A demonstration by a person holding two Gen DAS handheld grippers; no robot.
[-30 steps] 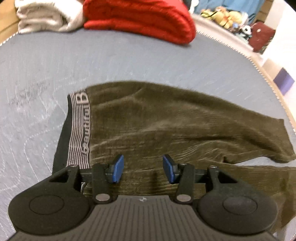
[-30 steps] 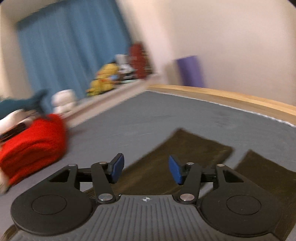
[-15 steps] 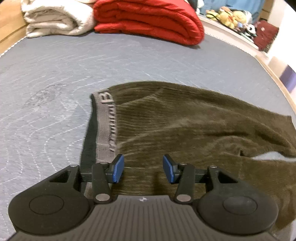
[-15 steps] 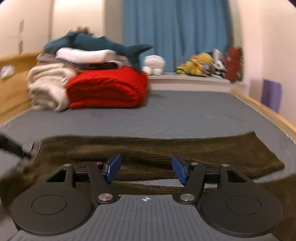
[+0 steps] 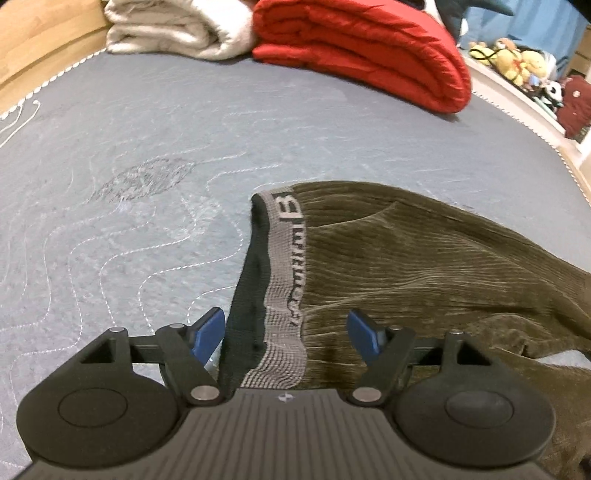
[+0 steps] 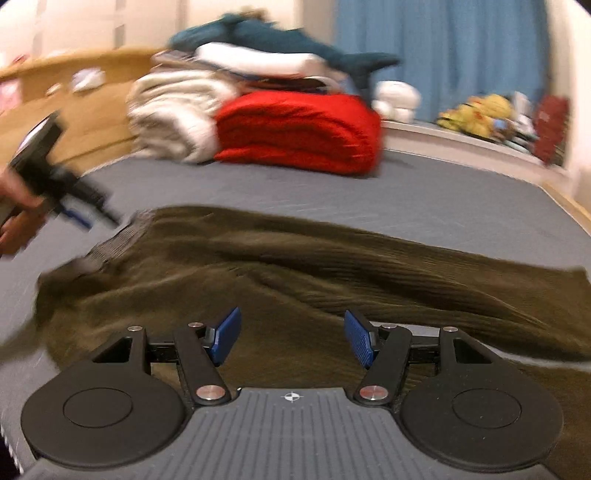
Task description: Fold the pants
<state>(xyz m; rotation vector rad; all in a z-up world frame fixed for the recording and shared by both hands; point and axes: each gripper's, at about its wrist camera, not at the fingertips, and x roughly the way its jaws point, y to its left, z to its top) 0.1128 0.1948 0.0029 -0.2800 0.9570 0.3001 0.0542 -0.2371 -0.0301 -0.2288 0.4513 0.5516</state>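
Observation:
Olive-brown corduroy pants point(image 5: 424, 258) lie spread on a grey quilted mattress point(image 5: 129, 147), their legs running off to the right. Their grey waistband point(image 5: 288, 273) with dark lettering faces left. My left gripper point(image 5: 286, 334) is open, its blue pads either side of the waistband's near end, just above it. In the right wrist view the pants point(image 6: 295, 258) stretch across the bed. My right gripper point(image 6: 291, 338) is open over the near part of the cloth. The left gripper point(image 6: 55, 184) shows there at the left, blurred, by the waistband.
A folded red blanket point(image 5: 362, 48) and a cream blanket point(image 5: 173, 26) lie at the head of the bed, with a blue shark plush point(image 6: 280, 40) on top. Plush toys point(image 6: 480, 114) sit on a ledge at the right. A wooden bed frame point(image 5: 33, 48) edges the mattress.
My left gripper has moved left to the waistband and opened wider around it. My right gripper has swung left to face the pants and the head of the bed.

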